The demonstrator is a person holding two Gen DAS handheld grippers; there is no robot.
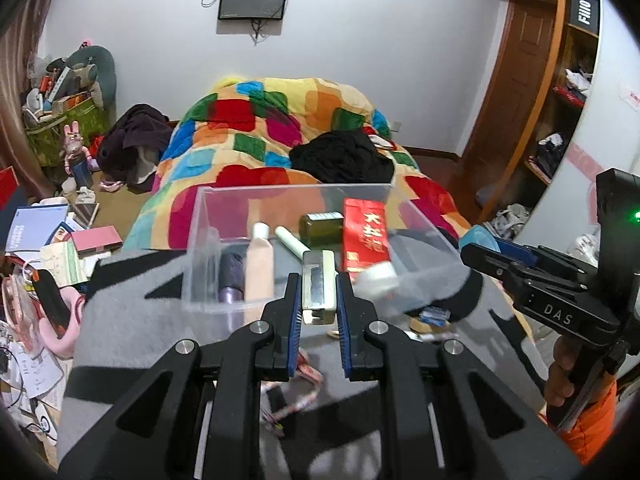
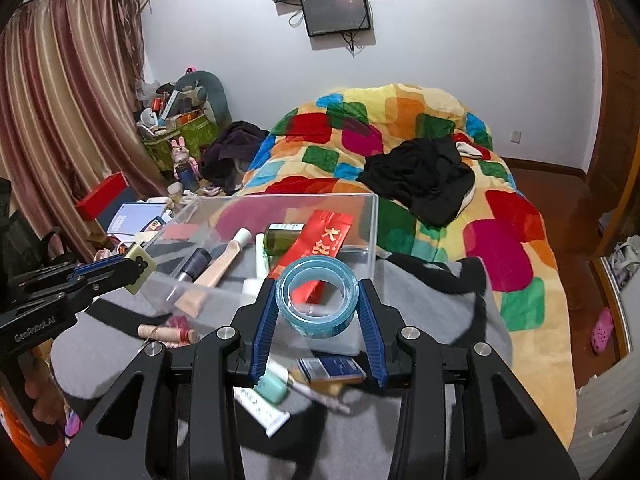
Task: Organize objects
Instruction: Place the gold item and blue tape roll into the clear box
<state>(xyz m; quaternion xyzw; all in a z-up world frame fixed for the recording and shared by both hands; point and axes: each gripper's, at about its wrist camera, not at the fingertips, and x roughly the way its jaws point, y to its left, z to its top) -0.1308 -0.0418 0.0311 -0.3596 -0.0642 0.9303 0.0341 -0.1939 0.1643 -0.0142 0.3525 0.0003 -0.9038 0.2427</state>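
Observation:
A clear plastic box point(image 1: 208, 208) point(image 2: 372, 216) stands on a grey cloth point(image 1: 132, 312). It holds a red packet point(image 1: 365, 236), a dark green bottle point(image 1: 320, 229), a pink tube point(image 1: 259, 268), a white tube point(image 1: 292, 241) and a purple bottle point(image 1: 231, 276). My left gripper point(image 1: 318, 300) is shut on a small pale-green metal case point(image 1: 318, 286), just over the box's near wall. It also shows in the right wrist view point(image 2: 140, 268). My right gripper point(image 2: 318, 304) is shut on a blue tape roll point(image 2: 317, 300), near the box's front right corner, and shows at the right in the left wrist view point(image 1: 484, 242).
Loose items lie on the cloth under the right gripper: a blue card box point(image 2: 332, 368), a mint tube point(image 2: 272, 388), a white tube point(image 2: 262, 412), a thread spool point(image 2: 168, 334). A colourful bed point(image 2: 460, 200) lies behind. Cluttered books and boxes point(image 1: 48, 236) are to the left.

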